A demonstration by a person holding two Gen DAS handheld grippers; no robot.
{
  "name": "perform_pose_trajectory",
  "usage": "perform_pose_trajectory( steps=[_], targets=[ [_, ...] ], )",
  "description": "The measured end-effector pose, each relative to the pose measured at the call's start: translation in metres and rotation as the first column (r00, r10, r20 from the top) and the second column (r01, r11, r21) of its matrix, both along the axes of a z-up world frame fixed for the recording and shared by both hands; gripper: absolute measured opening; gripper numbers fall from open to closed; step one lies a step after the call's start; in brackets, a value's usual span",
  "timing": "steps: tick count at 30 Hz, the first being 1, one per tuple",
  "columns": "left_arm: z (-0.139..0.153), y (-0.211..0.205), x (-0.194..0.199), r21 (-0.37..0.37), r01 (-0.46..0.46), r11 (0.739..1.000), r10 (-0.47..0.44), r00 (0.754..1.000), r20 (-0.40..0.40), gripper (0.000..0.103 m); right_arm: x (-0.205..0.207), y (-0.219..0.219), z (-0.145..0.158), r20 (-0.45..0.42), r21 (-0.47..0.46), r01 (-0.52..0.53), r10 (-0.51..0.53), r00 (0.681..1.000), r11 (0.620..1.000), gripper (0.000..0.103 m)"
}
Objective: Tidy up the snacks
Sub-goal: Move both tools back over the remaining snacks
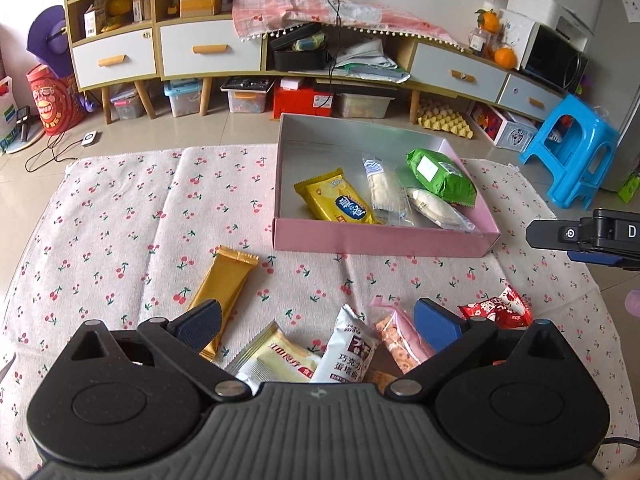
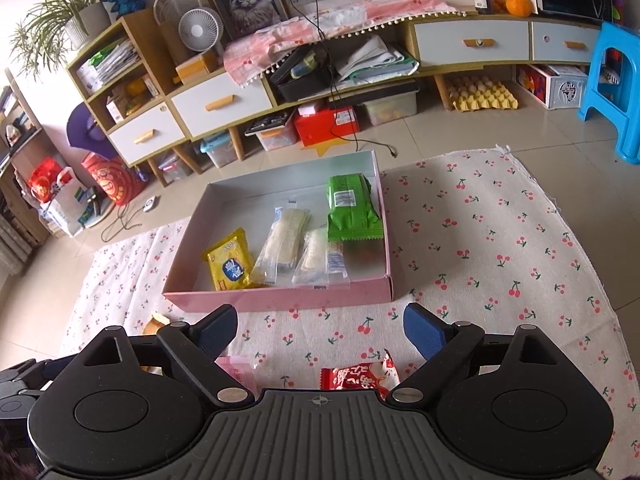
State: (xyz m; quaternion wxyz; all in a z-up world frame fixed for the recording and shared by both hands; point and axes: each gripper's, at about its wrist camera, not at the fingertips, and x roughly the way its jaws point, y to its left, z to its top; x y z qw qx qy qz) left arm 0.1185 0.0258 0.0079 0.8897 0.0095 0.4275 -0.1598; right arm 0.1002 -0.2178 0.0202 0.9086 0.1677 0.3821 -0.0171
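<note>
Left wrist view. Left gripper [image 1: 318, 322] low over loose snacks, jaws spread wide, nothing between them; ribbed blue pads, matte black linkages. Partly hidden beneath it: cream packet [image 1: 276, 362] and white chocolate packet [image 1: 349, 348], lower ends cut off by the gripper body; pink-and-clear packet [image 1: 394, 334], half covered by the right pad. Gold foil bar [image 1: 223, 290] — long, crimped at the ends, lower end behind the left pad. Red packet [image 1: 498, 310] near the right side, glossy, print too small to read. Pink cardboard box [image 1: 384, 242], shallow, grey inside, on cherry-print cloth [image 1: 120, 220]. In the box: yellow packet [image 1: 340, 202], two clear wrapped pastries [image 1: 386, 190], green pouch [image 1: 440, 176] against the right wall. Right gripper [image 1: 584, 238] at the frame edge, mostly cut off.

Right wrist view. Right gripper [image 2: 320, 330] over the cloth [image 2: 500, 240] just before the box [image 2: 280, 300], jaws wide apart, empty. Red packet [image 2: 360, 374] below, lower half hidden by the gripper body; pink packet [image 2: 236, 370] only a corner. Box contents as above — yellow packet [image 2: 230, 262], clear pastries [image 2: 286, 238], green pouch [image 2: 350, 208]. Left gripper [image 2: 24, 384] a black sliver at lower left; fingers not visible.
</note>
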Motion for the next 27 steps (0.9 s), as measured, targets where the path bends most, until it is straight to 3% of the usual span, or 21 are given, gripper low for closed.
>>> perform_pose_trajectory(
  steps=[4, 14, 19, 23, 27],
  targets=[
    [-0.008, 0.013, -0.009, -0.019, -0.02, 1.0, 0.02, 1.0, -0.018, 0.102, -0.008, 0.003, -0.01, -0.012, -0.006, -0.02, 0.02, 1.0, 1.0, 0.092],
    [-0.016, 0.037, -0.021, 0.01, -0.005, 1.0, 0.005, 1.0, -0.025, 0.102, -0.023, 0.004, -0.025, -0.045, -0.144, -0.038, 0.031, 0.998, 0.989, 0.092],
    [-0.023, 0.043, -0.029, 0.041, 0.024, 0.999, -0.024, 1.0, -0.006, 0.102, -0.029, 0.0, -0.035, -0.076, -0.155, -0.07, 0.059, 0.995, 0.985, 0.092],
    [-0.026, 0.046, -0.034, 0.022, 0.081, 0.996, -0.081, 0.997, -0.007, 0.1, -0.036, 0.005, -0.04, -0.074, -0.173, -0.123, 0.111, 0.991, 0.977, 0.092],
    [-0.027, 0.04, -0.04, 0.012, 0.134, 0.991, -0.134, 0.991, 0.006, 0.094, -0.036, 0.016, -0.042, -0.048, -0.118, -0.208, 0.203, 0.978, 0.971, 0.092]
  ],
)
